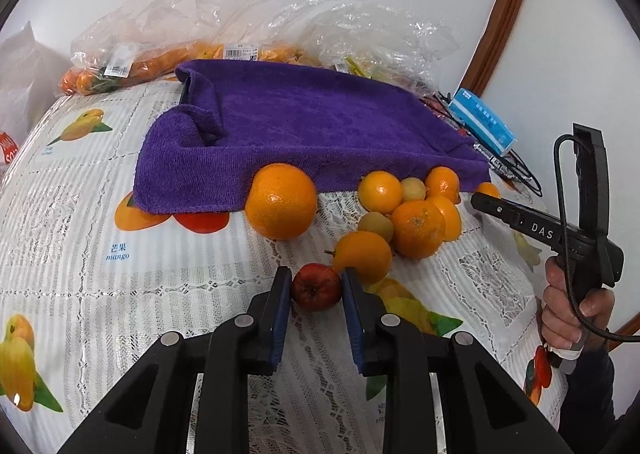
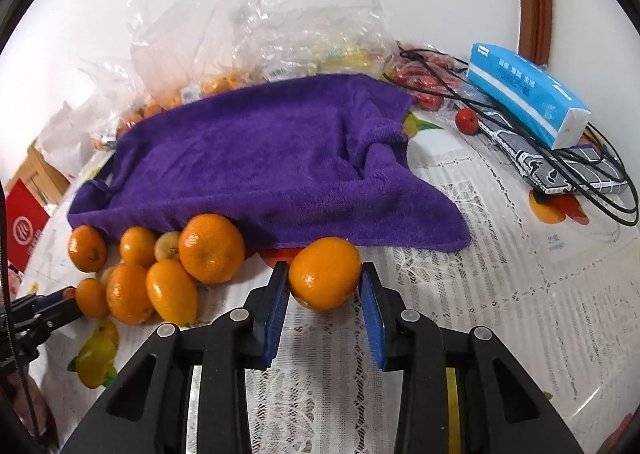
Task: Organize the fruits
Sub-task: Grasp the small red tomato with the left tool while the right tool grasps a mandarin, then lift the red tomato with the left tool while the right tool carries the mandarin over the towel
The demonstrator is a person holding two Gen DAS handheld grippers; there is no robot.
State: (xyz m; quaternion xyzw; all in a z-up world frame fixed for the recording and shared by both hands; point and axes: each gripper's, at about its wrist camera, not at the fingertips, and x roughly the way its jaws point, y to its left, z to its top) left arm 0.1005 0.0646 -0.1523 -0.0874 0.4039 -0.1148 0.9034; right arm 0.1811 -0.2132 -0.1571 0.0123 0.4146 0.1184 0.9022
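Observation:
My left gripper [image 1: 316, 278] is shut on a small red fruit [image 1: 316, 286] that rests on the fruit-print tablecloth [image 1: 100, 213]. Just beyond it lie a large orange [image 1: 280, 201] and a heap of several oranges and small yellow fruits [image 1: 404, 213], all against the front edge of a purple towel [image 1: 304, 125]. In the right wrist view my right gripper [image 2: 325, 274] has both blue pads against the sides of one orange [image 2: 325, 273], which sits apart to the right of the heap [image 2: 160, 270]. A hand [image 1: 576, 306] holds the right gripper [image 1: 486, 202].
Clear plastic bags of fruit [image 1: 168, 49] line the wall behind the towel. At the right are a blue tissue pack [image 2: 528, 93], black cables [image 2: 560, 157], a patterned case [image 2: 552, 169] and a loose red fruit [image 2: 466, 119]. A red box [image 2: 24, 230] stands left.

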